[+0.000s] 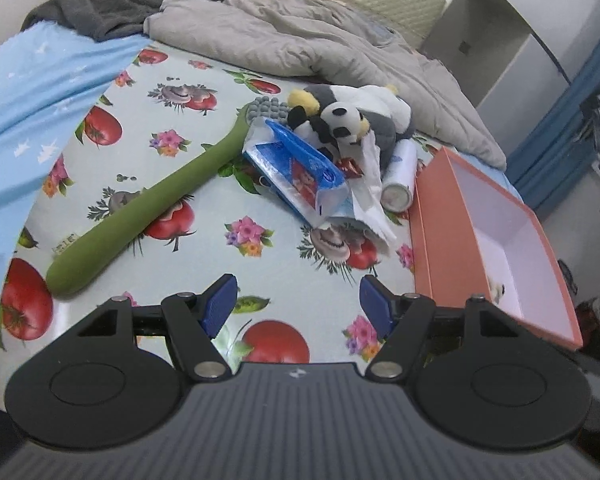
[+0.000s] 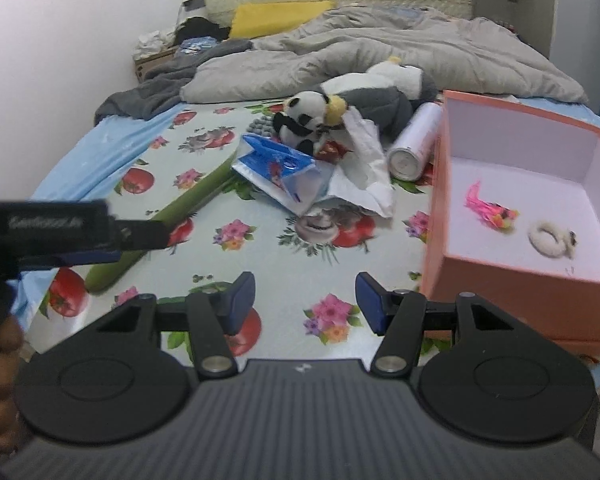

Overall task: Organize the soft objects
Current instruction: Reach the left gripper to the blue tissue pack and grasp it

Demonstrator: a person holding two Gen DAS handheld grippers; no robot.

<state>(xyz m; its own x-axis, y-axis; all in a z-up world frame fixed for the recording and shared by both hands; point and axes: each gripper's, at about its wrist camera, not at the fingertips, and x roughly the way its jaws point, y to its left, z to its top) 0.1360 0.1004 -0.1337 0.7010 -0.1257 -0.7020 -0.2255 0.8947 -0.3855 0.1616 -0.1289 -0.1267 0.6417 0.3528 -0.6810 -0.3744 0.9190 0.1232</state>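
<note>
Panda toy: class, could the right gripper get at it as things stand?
Probably yes. The right gripper is open and empty, the panda lies on top of the pile, and only bare cloth lies between them.

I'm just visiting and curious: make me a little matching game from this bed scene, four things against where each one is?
Things:
1. pink toy
2. panda
3. green plush
4. white can

Places:
A. on the tablecloth, left of the pile
B. inside the orange box
C. lying between the pile and the box
D. on top of the pile, by the grey plush

Pairs: 1-B, 2-D, 3-A, 4-C
</note>
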